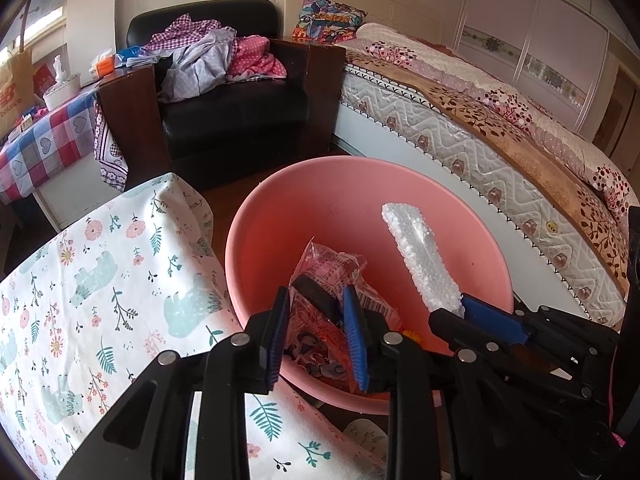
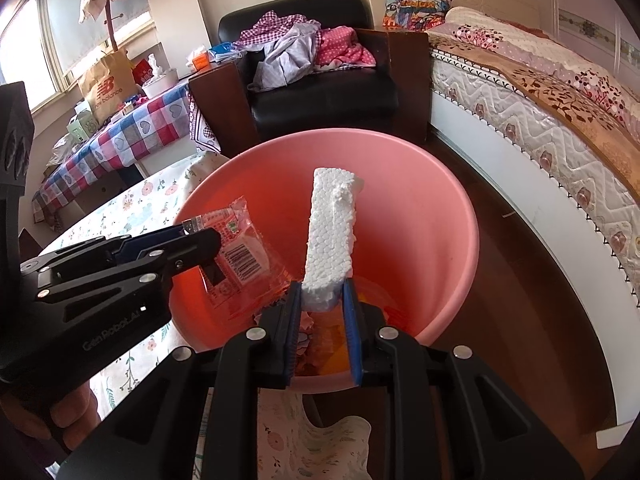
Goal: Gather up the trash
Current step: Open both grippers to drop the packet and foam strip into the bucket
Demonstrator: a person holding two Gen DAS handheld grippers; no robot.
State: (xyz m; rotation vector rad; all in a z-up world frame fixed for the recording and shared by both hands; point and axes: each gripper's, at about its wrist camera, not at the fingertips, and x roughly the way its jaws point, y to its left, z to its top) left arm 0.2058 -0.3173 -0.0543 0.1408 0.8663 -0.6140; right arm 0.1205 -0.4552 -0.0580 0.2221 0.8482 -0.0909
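Left wrist: armchair (clothes piled) behind pink basin, bed alongside.

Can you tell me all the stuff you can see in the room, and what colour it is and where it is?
basin: one, pink, on the floor between the flowery cloth and the bed
foam piece: one, white, over the basin, in the right gripper
snack wrapper: one, clear with pink and red print, over the basin, between the left gripper's jaws
flowery cloth: one, white with pastel flowers, left of the basin
armchair: one, black, behind the basin
clothes: a pile, pink, purple and grey, on the armchair
bed: one, floral cover, on the right
checked cloth: one, red, blue and white, far left
left gripper: one, black with blue pads
right gripper: one, black with blue pads
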